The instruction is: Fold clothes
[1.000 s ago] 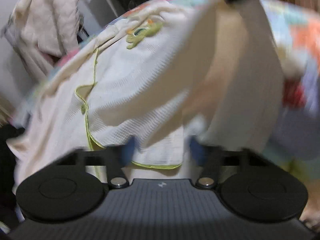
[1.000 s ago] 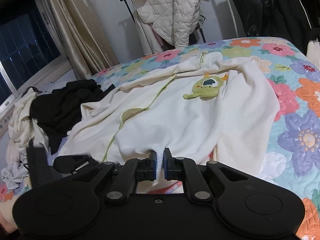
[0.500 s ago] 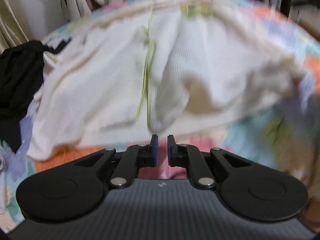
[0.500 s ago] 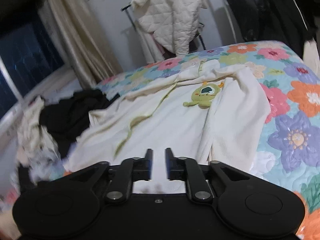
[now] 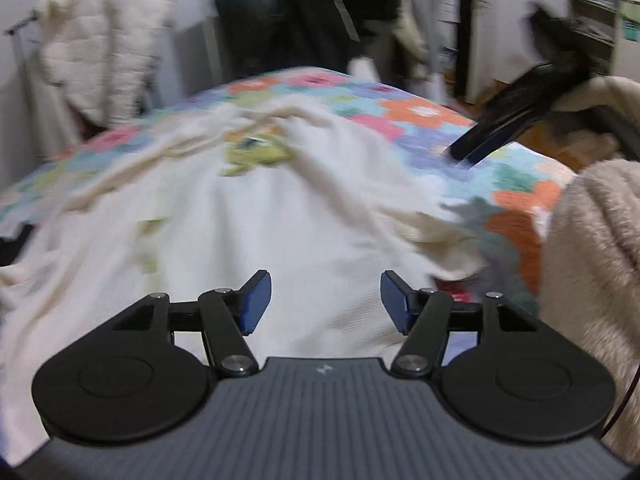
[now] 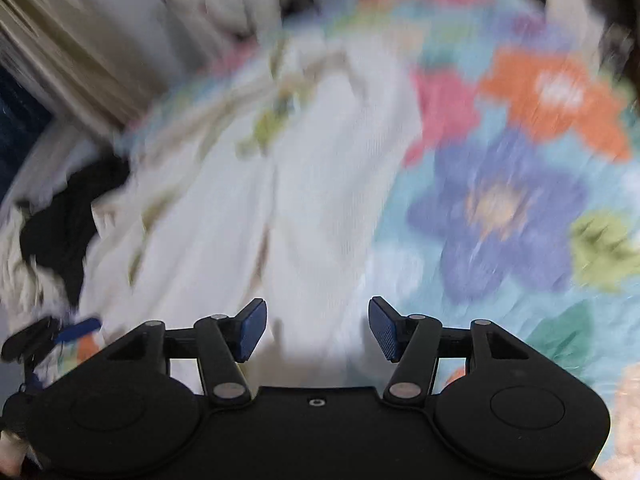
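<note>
Presently the cream garment [image 5: 248, 216] lies spread across the floral bedspread [image 5: 420, 112], reaching from the bed's left edge, where a dark garment [image 6: 68, 208] is heaped, toward its middle; a green patch [image 5: 256, 154] shows on the chest. Both views are blurred, so the seams and the hem cannot be traced with confidence.

The left gripper [image 5: 325, 302] hangs over the near part of the cloth with its jaws wide apart and nothing between them. The right gripper [image 6: 316, 326] is likewise spread and empty, poised above the garment's near right side, close to where cream cloth gives way to bedspread. A fleecy sleeve [image 5: 592, 240] crosses the right of the left-hand view.

Assessment: the step in hand appears to be taking a fresh hold for the next fold. It would be done well by lowering each gripper onto a single edge layer, level with one another, closing fully before any lift, and carrying both sides together so the fold line runs straight.
</note>
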A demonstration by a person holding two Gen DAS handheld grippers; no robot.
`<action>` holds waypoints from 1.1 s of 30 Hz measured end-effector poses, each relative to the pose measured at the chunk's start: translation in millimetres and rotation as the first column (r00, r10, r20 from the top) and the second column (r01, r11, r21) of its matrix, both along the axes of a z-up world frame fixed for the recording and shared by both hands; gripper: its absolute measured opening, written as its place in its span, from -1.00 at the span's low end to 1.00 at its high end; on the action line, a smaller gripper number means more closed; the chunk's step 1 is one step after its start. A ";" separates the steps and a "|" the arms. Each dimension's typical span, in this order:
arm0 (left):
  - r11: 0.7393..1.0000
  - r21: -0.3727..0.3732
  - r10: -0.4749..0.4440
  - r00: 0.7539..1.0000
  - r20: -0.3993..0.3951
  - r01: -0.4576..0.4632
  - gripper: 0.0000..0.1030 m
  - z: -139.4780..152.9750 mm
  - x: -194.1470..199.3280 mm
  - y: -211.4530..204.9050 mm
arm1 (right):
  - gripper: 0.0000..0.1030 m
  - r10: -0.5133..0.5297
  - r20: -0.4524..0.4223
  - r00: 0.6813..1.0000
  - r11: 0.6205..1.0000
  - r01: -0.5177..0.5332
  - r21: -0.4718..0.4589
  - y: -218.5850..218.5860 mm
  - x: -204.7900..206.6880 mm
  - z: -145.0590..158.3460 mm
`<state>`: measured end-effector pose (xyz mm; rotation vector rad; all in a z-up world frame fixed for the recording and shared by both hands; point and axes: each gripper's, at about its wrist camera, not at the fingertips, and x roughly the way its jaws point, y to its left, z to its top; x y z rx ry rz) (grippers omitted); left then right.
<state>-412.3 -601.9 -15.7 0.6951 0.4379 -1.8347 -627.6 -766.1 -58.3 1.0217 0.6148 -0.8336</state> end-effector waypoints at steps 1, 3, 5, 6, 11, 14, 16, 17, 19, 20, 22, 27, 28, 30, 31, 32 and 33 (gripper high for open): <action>1.000 0.019 -0.025 1.000 -0.015 0.025 0.18 -7.2 -6.4 -6.6 | 0.21 0.043 0.003 0.999 0.998 -0.043 0.044 -6.8 6.7 -10.9; 0.996 0.067 -0.060 0.997 -0.047 0.063 0.18 -21.7 -17.1 -18.1 | 0.21 0.125 0.011 0.992 0.984 -0.125 0.127 -19.9 20.4 -32.1; 0.990 0.119 -0.071 0.995 -0.063 0.079 0.23 -36.5 -25.4 -24.4 | 0.21 0.175 -0.039 0.984 0.975 -0.168 0.146 -25.9 37.9 -43.3; 0.986 0.142 -0.077 0.995 -0.063 0.085 0.26 -44.8 -29.4 -26.7 | 0.21 0.199 -0.077 0.977 0.974 -0.188 0.125 -25.0 47.0 -45.8; 0.981 0.183 -0.064 0.998 -0.020 0.067 -0.06 -71.2 -34.2 -29.4 | -0.84 0.210 -0.154 0.966 0.975 -0.219 -0.043 -25.6 64.9 -41.1; 0.984 0.174 -0.028 0.999 -0.039 0.035 -0.86 -61.4 -26.9 -32.6 | -0.88 0.151 -0.189 0.970 0.971 -0.182 -0.157 -18.7 55.0 -21.6; 0.986 0.160 -0.029 0.998 -0.056 0.038 -0.87 -52.8 -25.0 -30.5 | -0.88 0.077 -0.254 0.964 0.958 -0.142 -0.248 -8.6 37.9 0.5; 0.988 0.150 -0.038 0.997 -0.067 0.048 -0.87 -47.8 -25.1 -28.1 | -0.88 0.031 -0.276 0.961 0.953 -0.112 -0.282 -6.4 26.2 9.8; 0.989 0.131 -0.057 0.995 -0.088 0.068 -0.87 -38.0 -25.6 -22.9 | -0.88 -0.080 -0.328 0.941 0.935 -0.043 -0.352 2.2 0.0 27.4; 0.989 0.126 -0.071 0.993 -0.098 0.083 -0.87 -34.8 -27.9 -19.3 | -0.88 -0.143 -0.358 0.923 0.922 -0.007 -0.388 8.0 -13.9 35.2; 0.985 0.127 -0.098 0.986 -0.135 0.116 -0.87 -32.9 -33.6 -15.4 | -0.88 -0.282 -0.434 0.856 0.888 0.062 -0.455 17.1 -39.4 43.2; 0.978 0.155 -0.119 0.983 -0.141 0.141 -0.87 -43.7 -41.4 -14.9 | -0.80 -0.415 -0.508 0.754 0.879 0.188 -0.438 11.7 -85.9 31.5; 0.976 0.167 -0.116 0.984 -0.139 0.138 -0.87 -47.6 -41.2 -16.2 | -0.71 -0.409 -0.531 0.742 0.890 0.197 -0.411 6.2 -87.2 23.1; 0.969 0.214 -0.082 0.980 -0.183 0.121 -0.83 -54.6 -31.7 -20.7 | -0.52 -0.393 -0.528 0.753 0.901 0.199 -0.386 5.6 -77.4 17.9; 0.968 0.226 -0.067 0.978 -0.200 0.112 -0.81 -55.6 -25.9 -20.5 | -0.44 -0.388 -0.522 0.759 0.904 0.202 -0.378 6.2 -72.5 16.7; 0.968 0.232 -0.050 0.976 -0.211 0.100 -0.80 -55.5 -19.6 -20.3 | -0.18 -0.404 -0.488 0.774 0.892 0.215 -0.398 13.5 -68.5 25.1; 0.969 0.232 -0.036 0.974 -0.222 0.088 -0.76 -53.3 -12.9 -19.1 | -0.03 -0.420 -0.453 0.786 0.879 0.228 -0.418 20.6 -64.4 33.7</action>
